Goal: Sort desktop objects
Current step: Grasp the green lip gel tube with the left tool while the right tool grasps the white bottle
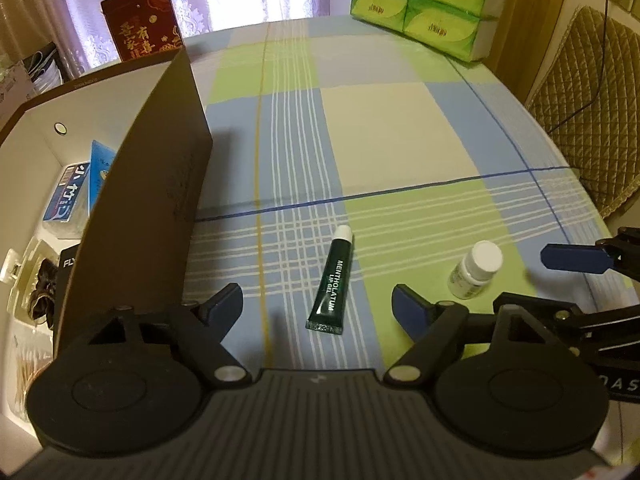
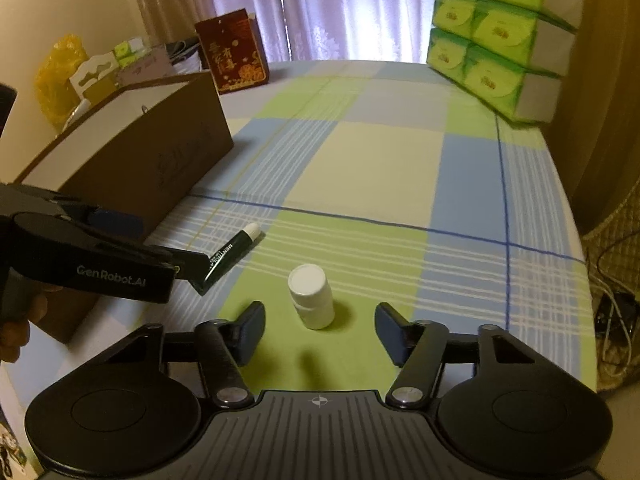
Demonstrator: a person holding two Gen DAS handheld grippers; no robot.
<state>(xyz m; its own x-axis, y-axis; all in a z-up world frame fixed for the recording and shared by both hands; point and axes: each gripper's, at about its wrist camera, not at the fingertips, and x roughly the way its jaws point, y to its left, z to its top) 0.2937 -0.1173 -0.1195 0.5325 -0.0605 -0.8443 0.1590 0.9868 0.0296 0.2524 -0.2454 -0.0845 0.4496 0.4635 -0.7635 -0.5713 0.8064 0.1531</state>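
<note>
Two things left loose on the checked tablecloth (image 1: 400, 128), both waiting to go into the brown box (image 1: 160, 200). Far off the left finger of the left gripper (image 1: 318, 308): that box, open-topped, already holding a blue packet and other small goods. Left gripper itself spread wide and empty, hovering low. Just ahead of the fingers and about midway between them: the green lip gel tube (image 1: 330, 280), lying flat, white cap pointing away, crimped end nearest. Beyond the right finger of that gripper: the white pill bottle (image 1: 474, 270), upright, apart from the tube. In the right wrist view, the same bottle (image 2: 312, 296) standing just ahead of the right gripper (image 2: 320, 332), centred between the fingers, which are likewise wide apart and holding nothing; no pad touching it yet. Judged as the approach step for two picks at once, neither begun. Next move, probably: lower and advance the left fingers to straddle the tube across its width, then close gently on a flat, soft body likely to slip or roll; push the right fingers forward to either side of the bottle's wall below the cap, then close without tipping it. Then a carry leftward over the box rim.
</note>
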